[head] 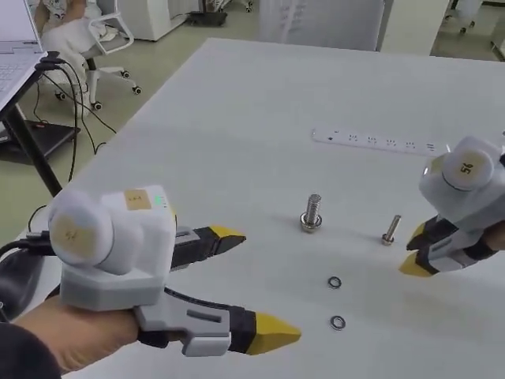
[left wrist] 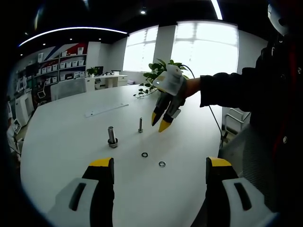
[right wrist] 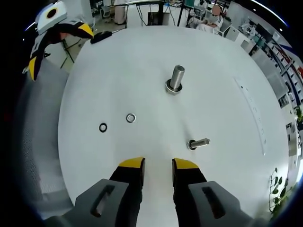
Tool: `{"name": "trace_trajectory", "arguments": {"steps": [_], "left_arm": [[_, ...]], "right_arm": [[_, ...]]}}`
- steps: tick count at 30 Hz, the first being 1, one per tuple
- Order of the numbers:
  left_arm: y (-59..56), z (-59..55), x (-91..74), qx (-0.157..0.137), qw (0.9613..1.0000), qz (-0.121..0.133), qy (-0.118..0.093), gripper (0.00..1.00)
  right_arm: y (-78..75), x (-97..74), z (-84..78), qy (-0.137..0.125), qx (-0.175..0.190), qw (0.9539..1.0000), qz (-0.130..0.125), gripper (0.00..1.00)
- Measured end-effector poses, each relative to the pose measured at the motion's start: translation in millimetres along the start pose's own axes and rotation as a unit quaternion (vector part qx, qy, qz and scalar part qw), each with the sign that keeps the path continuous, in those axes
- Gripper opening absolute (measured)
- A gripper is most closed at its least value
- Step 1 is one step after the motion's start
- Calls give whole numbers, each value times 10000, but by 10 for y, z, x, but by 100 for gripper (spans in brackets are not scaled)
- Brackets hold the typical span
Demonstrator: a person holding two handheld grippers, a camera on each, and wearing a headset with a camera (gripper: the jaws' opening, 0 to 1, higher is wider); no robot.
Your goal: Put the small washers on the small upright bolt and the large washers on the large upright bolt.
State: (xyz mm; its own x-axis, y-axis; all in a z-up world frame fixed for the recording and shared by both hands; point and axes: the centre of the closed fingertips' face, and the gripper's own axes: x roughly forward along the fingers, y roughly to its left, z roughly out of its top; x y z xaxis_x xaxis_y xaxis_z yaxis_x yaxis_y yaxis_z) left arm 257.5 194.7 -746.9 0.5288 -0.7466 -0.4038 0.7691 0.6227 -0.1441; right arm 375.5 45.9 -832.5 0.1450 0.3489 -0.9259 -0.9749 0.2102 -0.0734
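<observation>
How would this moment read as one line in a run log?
left gripper: open, empty | right gripper: slightly open, empty, near small bolt | washers: two, loose on table | large bolt: upright

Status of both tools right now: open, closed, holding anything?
Left tool: open wide, holding nothing.
Right tool: open with a narrow gap, holding nothing.

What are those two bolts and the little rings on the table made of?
The large bolt and small bolt look like bare steel: silvery, with bright glints. The two washers seem metal too, thin grey rings, though too small to be sure.
</observation>
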Motion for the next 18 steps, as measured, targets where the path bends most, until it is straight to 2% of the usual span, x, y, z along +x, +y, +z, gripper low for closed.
{"name": "trace_trajectory", "arguments": {"steps": [18], "left_arm": [[-5, 39, -16, 32, 10000, 38, -36, 79]], "right_arm": [[173, 19, 312, -176, -338, 9992, 151, 24]]}}
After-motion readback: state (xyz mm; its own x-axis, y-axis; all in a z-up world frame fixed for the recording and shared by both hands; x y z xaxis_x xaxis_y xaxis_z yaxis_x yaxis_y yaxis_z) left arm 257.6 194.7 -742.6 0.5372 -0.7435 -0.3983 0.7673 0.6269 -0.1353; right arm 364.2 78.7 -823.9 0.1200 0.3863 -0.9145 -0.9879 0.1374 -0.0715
